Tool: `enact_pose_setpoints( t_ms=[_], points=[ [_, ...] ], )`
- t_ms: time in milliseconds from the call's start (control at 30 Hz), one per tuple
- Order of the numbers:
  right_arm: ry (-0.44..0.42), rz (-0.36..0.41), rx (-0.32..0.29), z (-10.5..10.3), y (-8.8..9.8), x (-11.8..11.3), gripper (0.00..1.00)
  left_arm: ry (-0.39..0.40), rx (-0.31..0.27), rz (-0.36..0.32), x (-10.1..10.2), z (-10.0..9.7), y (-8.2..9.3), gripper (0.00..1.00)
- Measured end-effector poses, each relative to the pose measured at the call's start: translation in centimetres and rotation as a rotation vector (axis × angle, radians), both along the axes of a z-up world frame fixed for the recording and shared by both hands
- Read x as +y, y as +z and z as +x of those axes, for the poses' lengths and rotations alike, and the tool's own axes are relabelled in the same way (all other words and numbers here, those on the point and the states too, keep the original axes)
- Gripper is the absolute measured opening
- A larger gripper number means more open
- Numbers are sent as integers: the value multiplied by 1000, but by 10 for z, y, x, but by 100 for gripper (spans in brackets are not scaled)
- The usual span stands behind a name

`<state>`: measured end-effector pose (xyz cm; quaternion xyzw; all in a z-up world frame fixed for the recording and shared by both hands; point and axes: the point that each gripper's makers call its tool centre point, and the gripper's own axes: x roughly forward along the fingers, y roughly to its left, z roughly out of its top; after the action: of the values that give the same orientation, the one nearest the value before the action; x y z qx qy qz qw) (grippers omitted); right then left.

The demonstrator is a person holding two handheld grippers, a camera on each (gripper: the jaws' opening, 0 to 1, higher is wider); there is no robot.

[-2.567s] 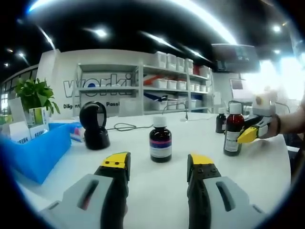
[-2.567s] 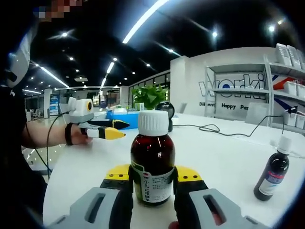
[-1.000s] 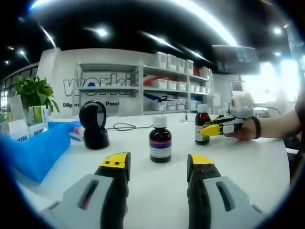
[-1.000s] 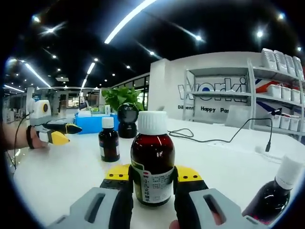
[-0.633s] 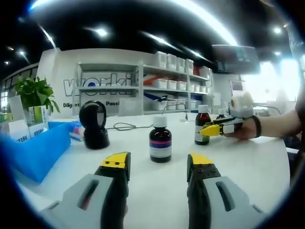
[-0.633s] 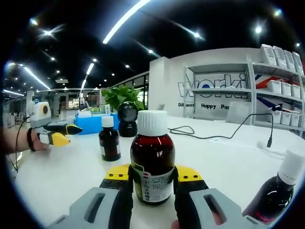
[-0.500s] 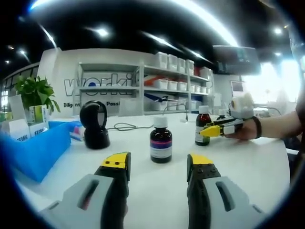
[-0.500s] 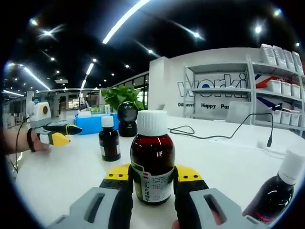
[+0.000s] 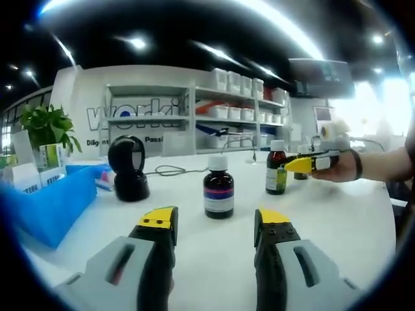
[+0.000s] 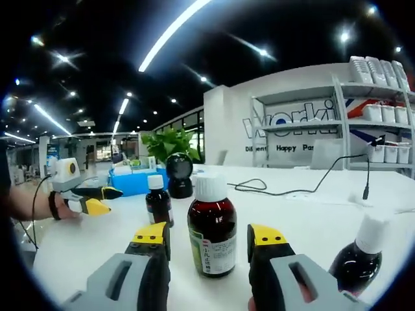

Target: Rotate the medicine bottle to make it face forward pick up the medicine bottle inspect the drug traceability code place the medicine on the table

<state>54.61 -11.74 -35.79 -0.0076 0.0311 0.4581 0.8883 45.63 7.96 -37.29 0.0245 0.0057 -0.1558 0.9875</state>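
- Here the right gripper [image 10: 211, 238] stands with its jaws apart, clear of the medicine bottle [image 10: 212, 225] upright on the table [image 10: 97, 243].
- The left gripper [image 9: 217, 221] rests spread wide.

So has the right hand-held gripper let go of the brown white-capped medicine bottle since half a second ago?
Yes. The right hand-held gripper has opened and backed off; the brown white-capped medicine bottle stands free on the white table.

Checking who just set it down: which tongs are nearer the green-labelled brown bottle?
Right. The right tongs are open around the brown bottle; the left tongs rest farther along the table.
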Motion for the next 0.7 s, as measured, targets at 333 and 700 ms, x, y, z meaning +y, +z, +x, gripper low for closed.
enact_pose_setpoints(
  t_ms=[333,700],
  points=[
    [34,-11,-65,-22,29,-20,43,3,-7,-9,1,0,2,38],
    [27,-39,-94,-50,24,-57,42,1,-11,-21,2,-1,3,38]
  ],
)
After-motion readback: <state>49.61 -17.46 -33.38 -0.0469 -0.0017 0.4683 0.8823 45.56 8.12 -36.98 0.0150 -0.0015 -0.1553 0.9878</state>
